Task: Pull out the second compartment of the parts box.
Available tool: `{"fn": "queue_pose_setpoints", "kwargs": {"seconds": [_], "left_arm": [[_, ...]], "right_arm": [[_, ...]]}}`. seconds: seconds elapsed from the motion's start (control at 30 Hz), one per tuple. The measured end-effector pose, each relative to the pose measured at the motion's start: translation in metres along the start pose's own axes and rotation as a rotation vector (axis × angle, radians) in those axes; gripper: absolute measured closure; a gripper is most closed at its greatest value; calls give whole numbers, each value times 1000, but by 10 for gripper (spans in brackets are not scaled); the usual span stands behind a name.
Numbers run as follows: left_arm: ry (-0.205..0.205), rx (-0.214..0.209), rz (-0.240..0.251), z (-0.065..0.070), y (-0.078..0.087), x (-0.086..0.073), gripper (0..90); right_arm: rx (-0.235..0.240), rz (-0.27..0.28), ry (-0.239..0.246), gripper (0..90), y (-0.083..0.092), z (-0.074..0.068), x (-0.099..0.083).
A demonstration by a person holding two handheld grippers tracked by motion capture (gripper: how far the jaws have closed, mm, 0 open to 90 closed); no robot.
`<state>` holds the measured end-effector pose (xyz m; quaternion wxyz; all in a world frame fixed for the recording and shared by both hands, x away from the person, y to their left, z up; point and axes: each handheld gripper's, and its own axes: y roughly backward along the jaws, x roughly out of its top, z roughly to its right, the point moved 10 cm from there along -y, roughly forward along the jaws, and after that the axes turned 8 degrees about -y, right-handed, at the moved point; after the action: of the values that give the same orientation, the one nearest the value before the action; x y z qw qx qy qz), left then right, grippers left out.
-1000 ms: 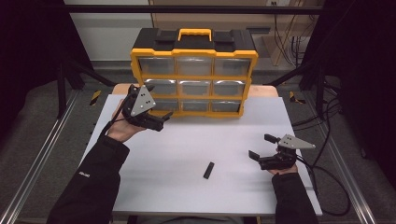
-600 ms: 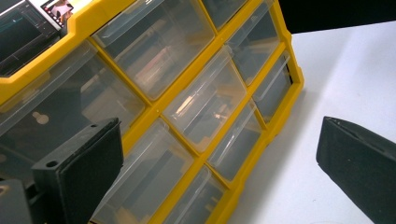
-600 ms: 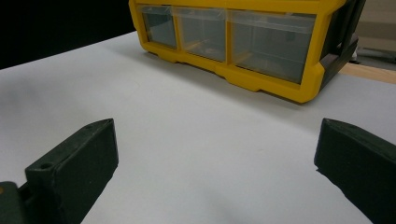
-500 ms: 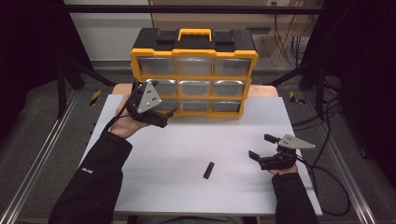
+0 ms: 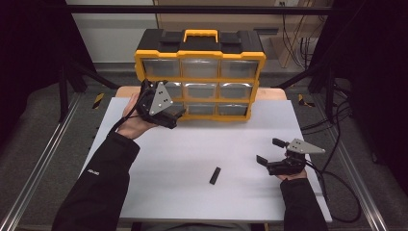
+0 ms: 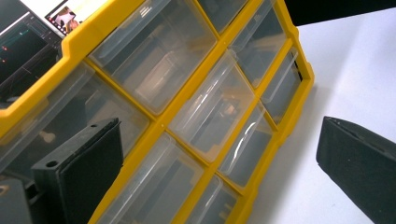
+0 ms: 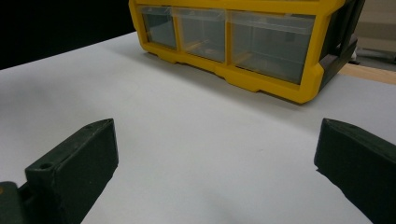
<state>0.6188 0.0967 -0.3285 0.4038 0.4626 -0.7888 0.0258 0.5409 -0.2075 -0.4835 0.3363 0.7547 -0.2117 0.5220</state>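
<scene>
A: Where does the work stand?

B: The left gripper [image 5: 179, 115] is up against the yellow drawer organizer [image 5: 199, 77], at the lower left of its front face, jaws spread wide with nothing between them. The organizer stands upright at the far edge of the white table [image 5: 192, 149]. I judge one of the clear drawers [image 6: 212, 107] on its left side is the target.

A: How would a drawer like that handle?

B: Light, thin, stiff plastic, smooth and probably slippery against the pads. It should slide straight out on its rails, though it could stick if pulled at an angle. The walls look brittle enough to crack under a hard squeeze.

A: So where to grip?

B: On the raised lip along the drawer's top front edge, centred, jaws closing above and below it. The yellow dividers beside it leave little room, so come in square to the face. The organizer itself seems heavy enough to stay put, but a jerk might shift it on the table.

A: And the other hand?

B: The right gripper [image 5: 269, 151] rests on the table well in front of the organizer, toward its right end, jaws also wide apart and empty. A small black piece [image 5: 215, 175] lies on the table in front of the organizer, apart from both grippers; I cannot tell what it is.
</scene>
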Motion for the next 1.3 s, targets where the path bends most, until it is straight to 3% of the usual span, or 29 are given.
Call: {"fn": "queue_pose_setpoints", "kwargs": {"seconds": [0.23,0.4,0.83,1.03,1.3], "left_arm": [[-16,7,5,-5,-6,5,1],[-51,15,-14,-7,-10,8,0],[-133,19,-6,-10,-23,16,3],[-140,29,-5,-12,-29,20,3],[-181,44,-11,-16,-35,25,3]], "right_arm": [[0,3,0,3,1,0,1],[0,3,1,3,1,0,1],[0,1,0,3,0,0,0],[0,-1,4,3,0,0,0],[0,-1,3,3,0,0,0]]}}
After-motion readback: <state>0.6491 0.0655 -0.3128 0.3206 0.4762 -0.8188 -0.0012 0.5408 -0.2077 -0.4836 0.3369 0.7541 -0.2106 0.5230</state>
